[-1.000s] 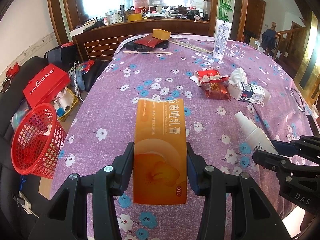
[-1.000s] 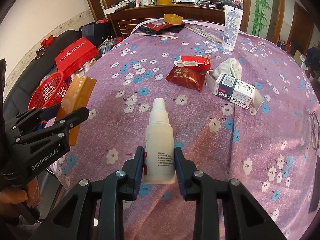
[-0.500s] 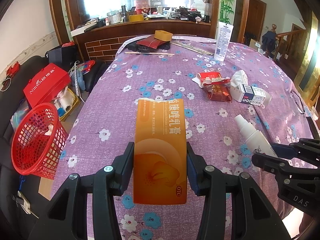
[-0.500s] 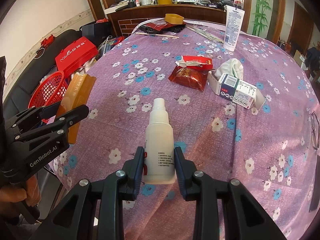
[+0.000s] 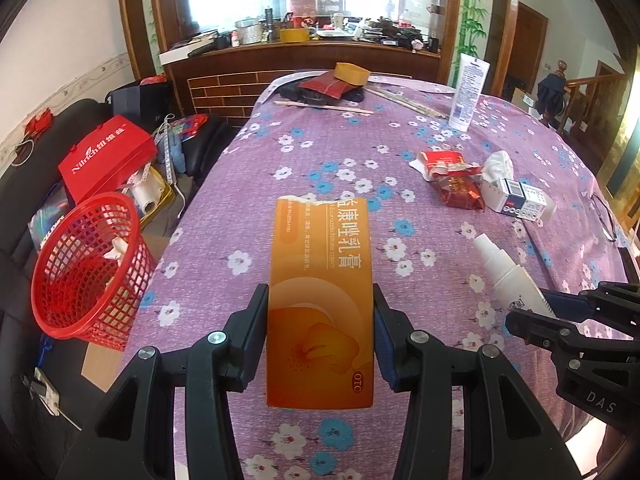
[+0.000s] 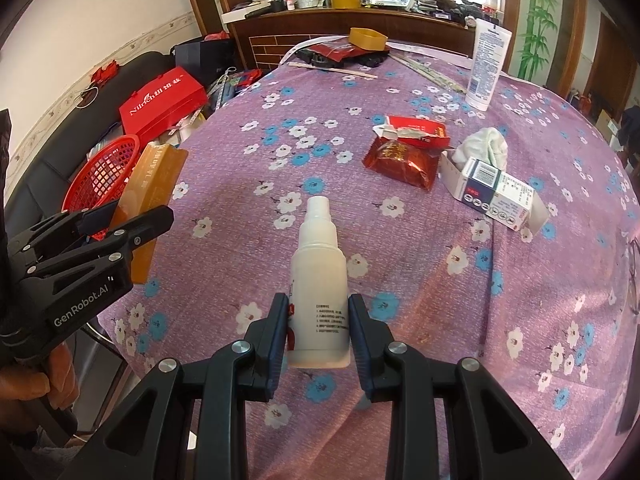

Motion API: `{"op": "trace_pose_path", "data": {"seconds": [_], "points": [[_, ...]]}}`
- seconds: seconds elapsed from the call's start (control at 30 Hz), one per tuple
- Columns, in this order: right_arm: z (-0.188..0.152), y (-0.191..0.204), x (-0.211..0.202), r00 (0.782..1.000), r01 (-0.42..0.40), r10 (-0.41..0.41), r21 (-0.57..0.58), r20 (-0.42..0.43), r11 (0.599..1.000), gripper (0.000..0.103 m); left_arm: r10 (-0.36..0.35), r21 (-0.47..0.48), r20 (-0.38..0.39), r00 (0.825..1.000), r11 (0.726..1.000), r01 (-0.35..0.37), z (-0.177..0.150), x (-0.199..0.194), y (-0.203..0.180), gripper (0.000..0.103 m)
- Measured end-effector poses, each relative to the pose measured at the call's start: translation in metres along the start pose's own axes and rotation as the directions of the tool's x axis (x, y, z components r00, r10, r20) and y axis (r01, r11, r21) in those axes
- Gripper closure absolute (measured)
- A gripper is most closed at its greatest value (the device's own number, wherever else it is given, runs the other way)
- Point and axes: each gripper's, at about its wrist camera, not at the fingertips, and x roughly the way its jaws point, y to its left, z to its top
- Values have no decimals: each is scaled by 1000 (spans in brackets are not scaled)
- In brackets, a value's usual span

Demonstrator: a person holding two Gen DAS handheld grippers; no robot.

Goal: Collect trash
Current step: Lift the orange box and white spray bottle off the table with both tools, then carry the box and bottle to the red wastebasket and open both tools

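Cardboard fills my left view: the left gripper (image 5: 320, 336) is clamped on an orange medicine carton (image 5: 320, 300), jaws pressed to its long sides, held up over the near edge of the counter (image 5: 248, 200) with its purple flowered cloth. I can read "OTC" in a red oval at its near corner, Chinese characters and "Nitrate cream" along its length. My right gripper (image 6: 318, 330) is closed narrowly on a white spray bottle (image 6: 320, 284), nozzle pointing away; its small printed label is too fine to read. The left gripper's body reads "GenRobot.AI" in the right view. Beyond, on the cloth, lie a dark red foil packet (image 6: 402, 162), a torn red wrapper (image 6: 416, 130), a crumpled tissue (image 6: 488, 142) and an opened white box (image 6: 496, 194). Left of the counter, lower down, stands a red mesh basket (image 5: 86, 272), behind it a red "Nirich" box (image 5: 106, 158). Far back stands a white tube (image 5: 468, 90).
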Motion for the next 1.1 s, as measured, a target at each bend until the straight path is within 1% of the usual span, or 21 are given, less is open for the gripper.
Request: {"op": "trace_pose_path", "data": {"seconds": [0.23,0.37,0.5,0.63,0.8,0.9,1.1], "points": [[14,16,4,999,-50,50,-30,-2,998,70,25,-60,19,1000,998,-24,5,-13,31,57],[29,29,5,997,-78,78,-45,0,996,70,52,-118,42,998,992,-47,11,-26,61,57],[51,53,5,994,-110,111,-91,13,990,70,88,-199,61,994,977,-74,16,-40,104,57],[77,91,11,985,-166,169,-151,14,975,70,135,-267,64,989,957,-113,16,-47,149,57],[107,144,30,962,-272,274,-187,-17,944,70,193,-338,16,981,925,-176,9,-41,209,57],[125,178,45,945,-326,325,-198,-38,924,70,203,-364,-17,979,911,-195,6,-34,237,57],[156,230,77,930,-368,360,-224,-77,902,70,200,-381,-43,979,902,-202,5,-19,273,57]]}}
